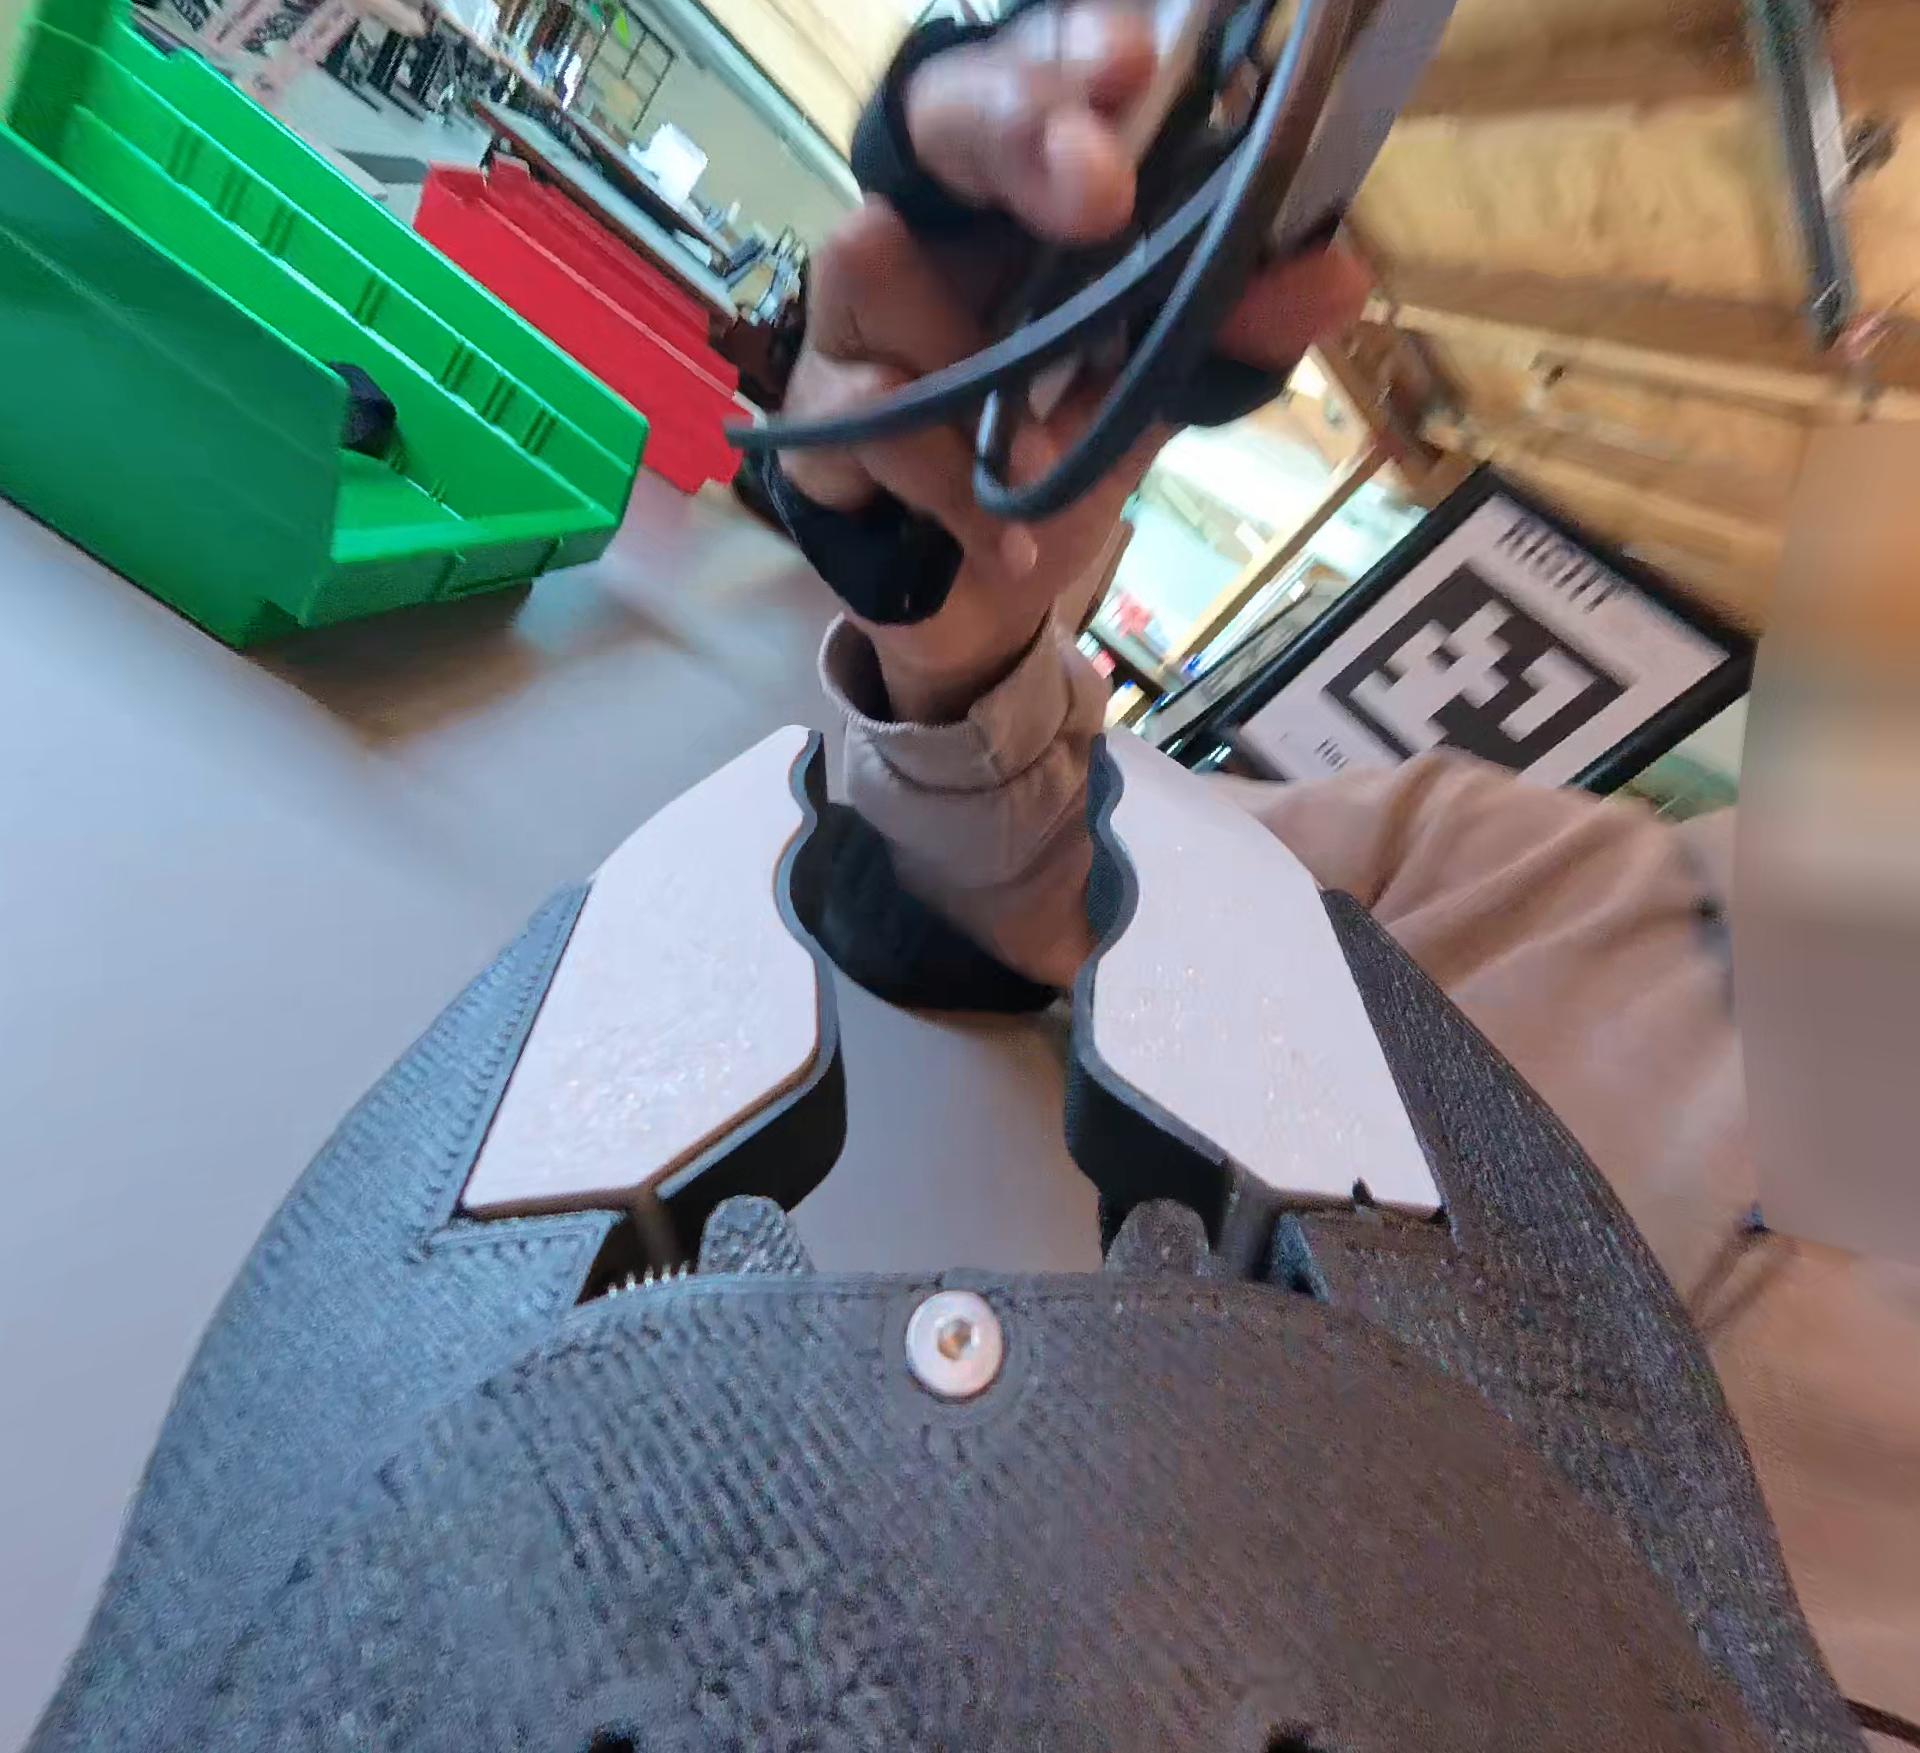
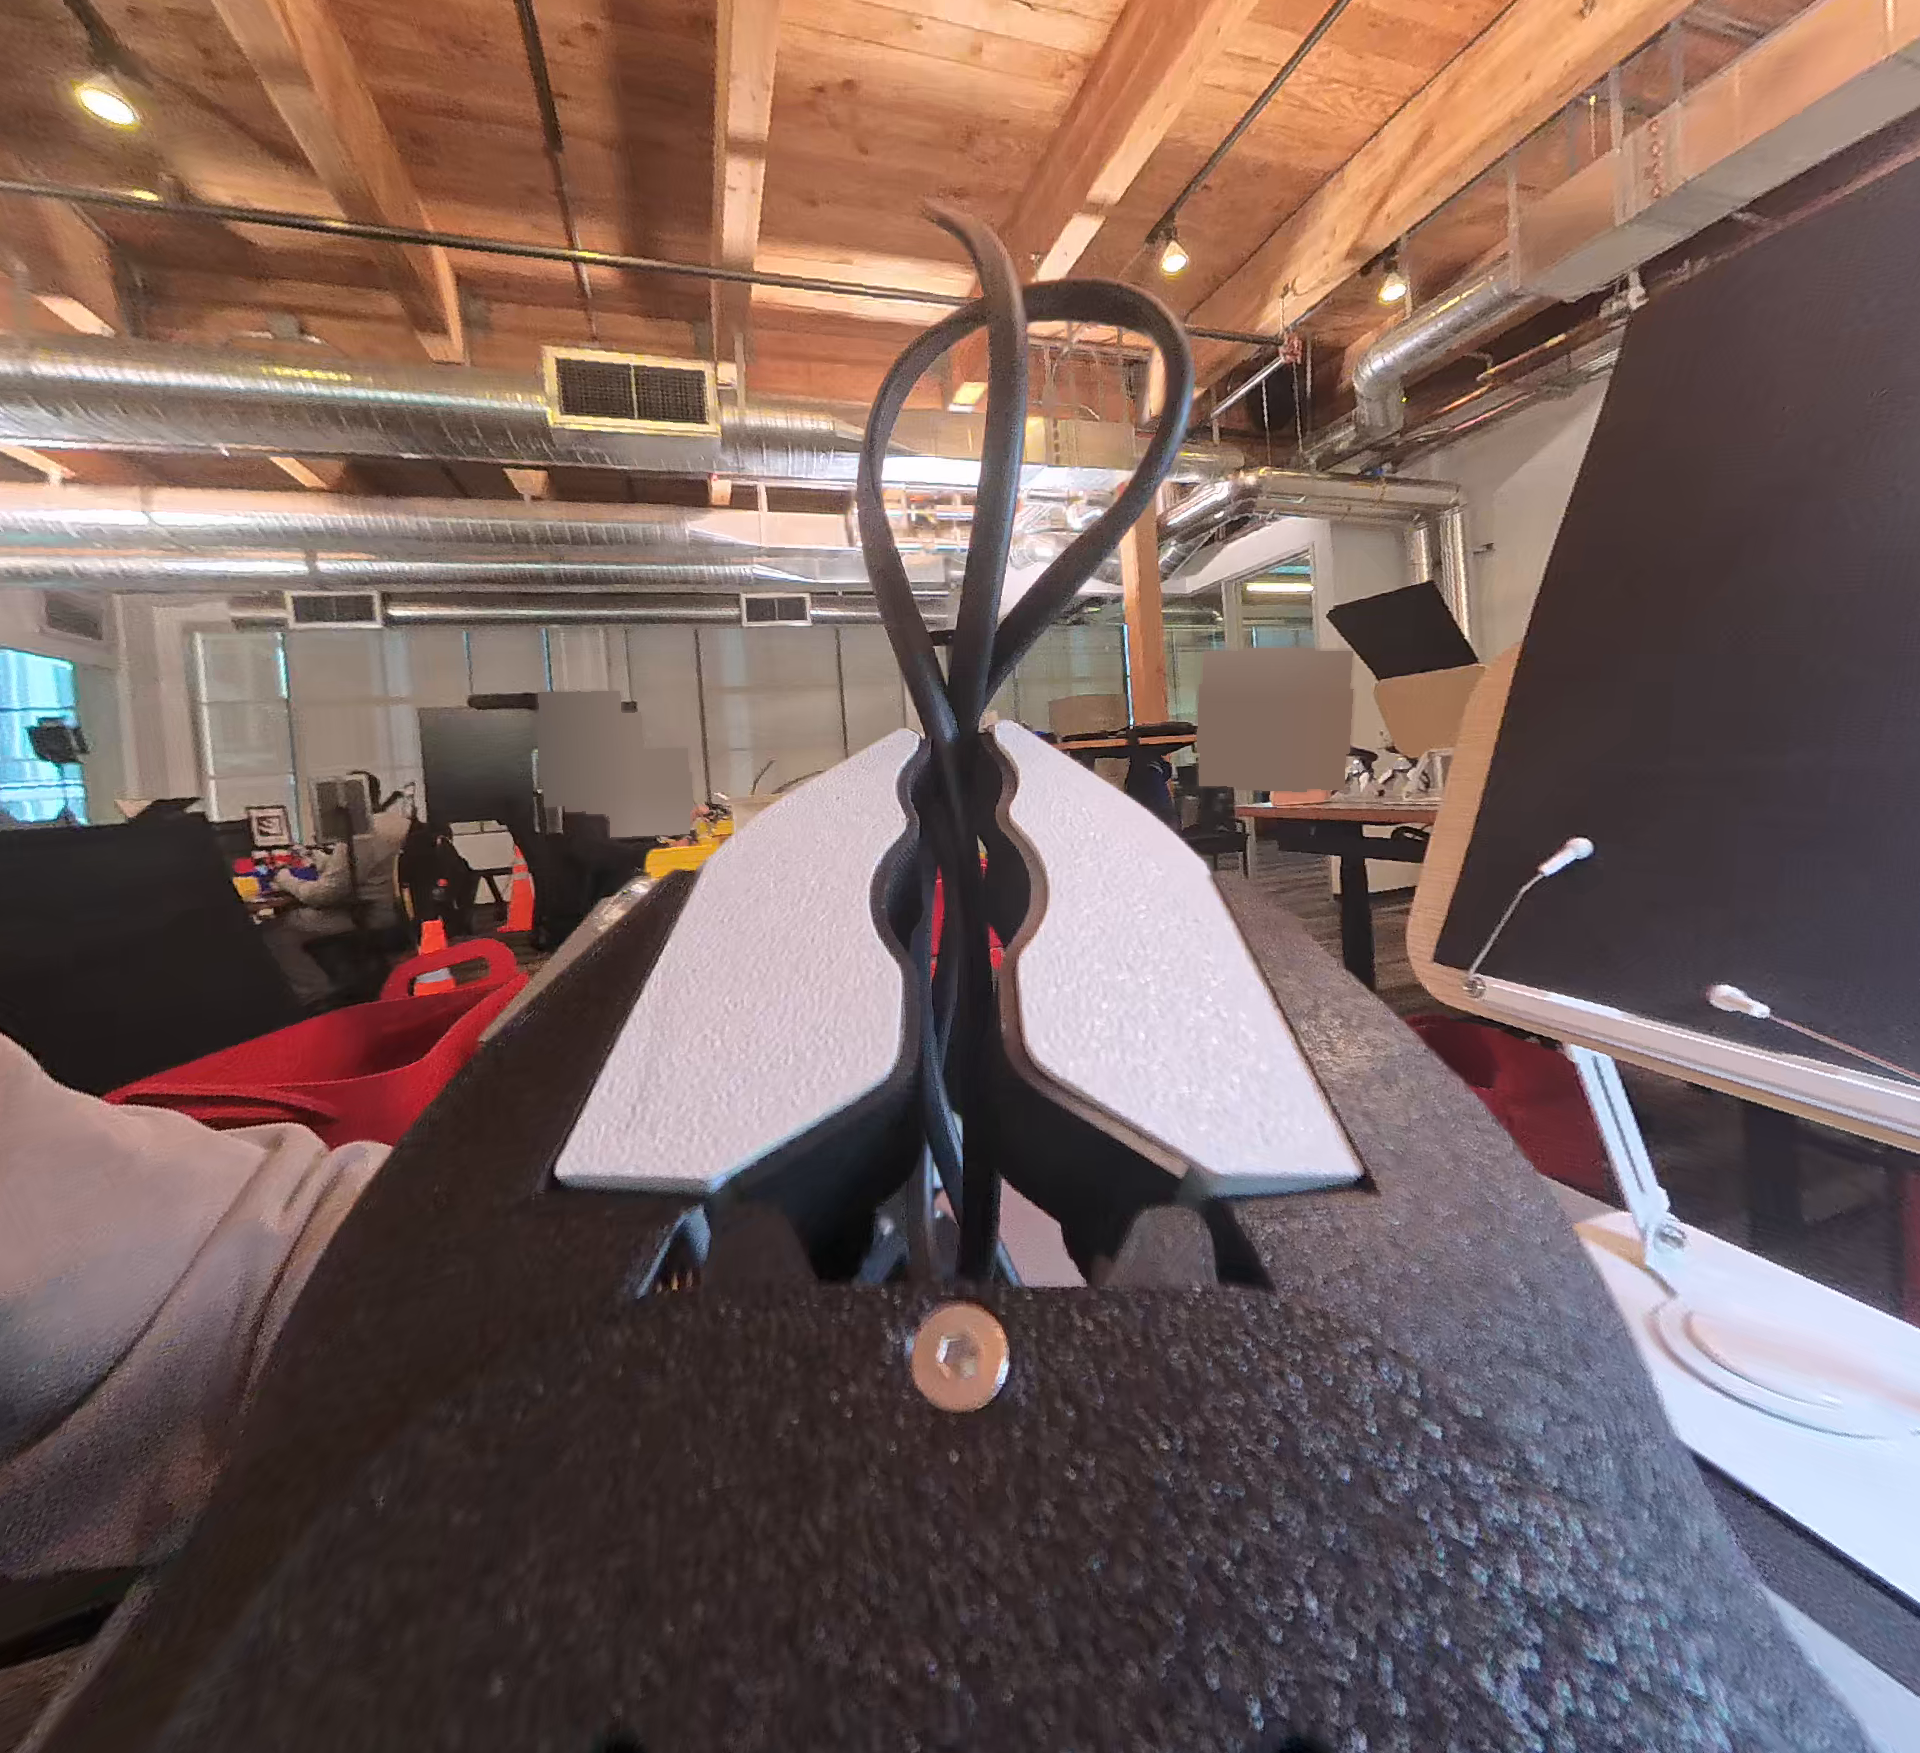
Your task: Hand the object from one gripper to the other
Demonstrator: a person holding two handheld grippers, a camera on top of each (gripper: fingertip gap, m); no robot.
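At the far left of the left wrist view, a green bin (image 1: pixel 312 415) is seen on the grey table (image 1: pixel 156 872), with a red bin (image 1: pixel 582 301) just behind it. In the middle foreground, the left gripper (image 1: pixel 956 830) is held with its two fingers spread apart and nothing between them. Above it, a hand (image 1: pixel 935 415) in a beige sleeve is seen around the handle of the right gripper (image 2: pixel 958 789), blurred near the top of that view. A looped black cable (image 2: pixel 977 560) is pinched between the closed fingers of the right gripper, its loops rising past the fingertips toward the wooden ceiling in the right wrist view, well apart from the left gripper. At the right, a framed black-and-white marker board (image 1: pixel 1475 664) is seen leaning.
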